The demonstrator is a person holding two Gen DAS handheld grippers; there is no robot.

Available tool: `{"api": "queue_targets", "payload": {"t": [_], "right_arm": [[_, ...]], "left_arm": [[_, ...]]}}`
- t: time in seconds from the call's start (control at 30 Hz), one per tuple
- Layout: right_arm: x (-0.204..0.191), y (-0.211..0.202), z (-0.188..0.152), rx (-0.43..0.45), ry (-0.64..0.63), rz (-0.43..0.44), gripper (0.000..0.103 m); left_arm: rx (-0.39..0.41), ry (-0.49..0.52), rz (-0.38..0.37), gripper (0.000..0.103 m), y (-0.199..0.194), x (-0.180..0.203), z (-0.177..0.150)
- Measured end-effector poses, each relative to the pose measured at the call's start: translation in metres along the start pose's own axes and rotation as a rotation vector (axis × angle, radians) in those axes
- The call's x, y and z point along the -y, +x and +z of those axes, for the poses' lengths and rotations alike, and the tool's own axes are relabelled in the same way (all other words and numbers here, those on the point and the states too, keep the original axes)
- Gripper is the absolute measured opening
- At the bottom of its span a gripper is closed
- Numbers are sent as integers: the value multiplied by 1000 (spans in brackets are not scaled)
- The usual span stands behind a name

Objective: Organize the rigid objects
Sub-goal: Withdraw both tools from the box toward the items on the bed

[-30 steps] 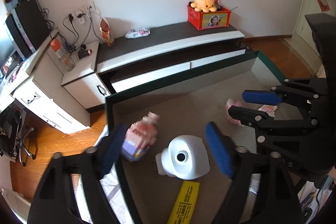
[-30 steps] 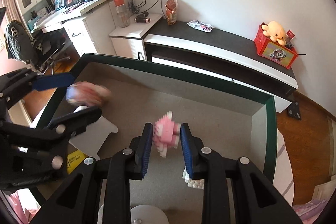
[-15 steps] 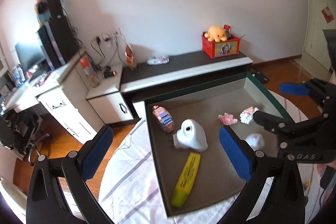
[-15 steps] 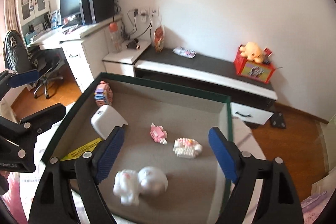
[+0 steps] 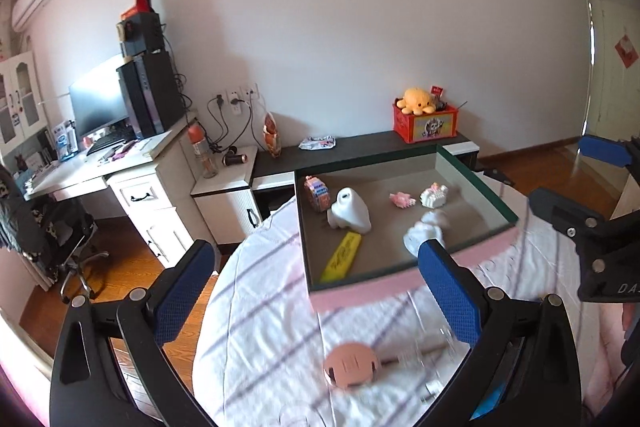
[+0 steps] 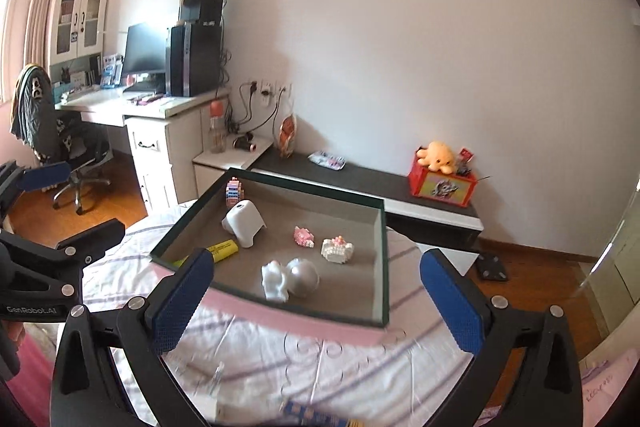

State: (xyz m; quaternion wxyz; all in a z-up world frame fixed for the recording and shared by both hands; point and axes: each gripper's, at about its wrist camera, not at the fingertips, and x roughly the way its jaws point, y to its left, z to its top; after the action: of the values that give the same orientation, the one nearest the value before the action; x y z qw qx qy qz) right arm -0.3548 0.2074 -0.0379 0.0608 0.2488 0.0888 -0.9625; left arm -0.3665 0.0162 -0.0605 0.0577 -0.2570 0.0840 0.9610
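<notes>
highlighter (image 6: 224,250) half hidden | right gripper (image 6: 316,297) wide, empty

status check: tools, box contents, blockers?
Left tool, right tool: just opened, empty. Box holds pink brick figure, yellow marker. No blockers.

A bed (image 6: 248,343) covered by a white sheet with purple stripes is seen. A shallow green-rimmed tray (image 6: 382,259) with a pink outer wall is set on it toward the far edge. Nearer the front edge, a round pink object (image 5: 351,363) with a thin handle is laid on the sheet, blurred.
</notes>
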Motion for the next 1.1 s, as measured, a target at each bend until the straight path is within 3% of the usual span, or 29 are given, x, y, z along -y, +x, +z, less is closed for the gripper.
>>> {"api": "queue_targets", "payload": {"t": [0.47,1.1], "right_arm": [[-12,-90,-59,47,53,-82,103],[-8,-106,-86,18,78,-103,103]], "left_arm": [[-4,-92,7,103,-69,3,-57],[-26,-74,-1,103,-81,9,-74]]}}
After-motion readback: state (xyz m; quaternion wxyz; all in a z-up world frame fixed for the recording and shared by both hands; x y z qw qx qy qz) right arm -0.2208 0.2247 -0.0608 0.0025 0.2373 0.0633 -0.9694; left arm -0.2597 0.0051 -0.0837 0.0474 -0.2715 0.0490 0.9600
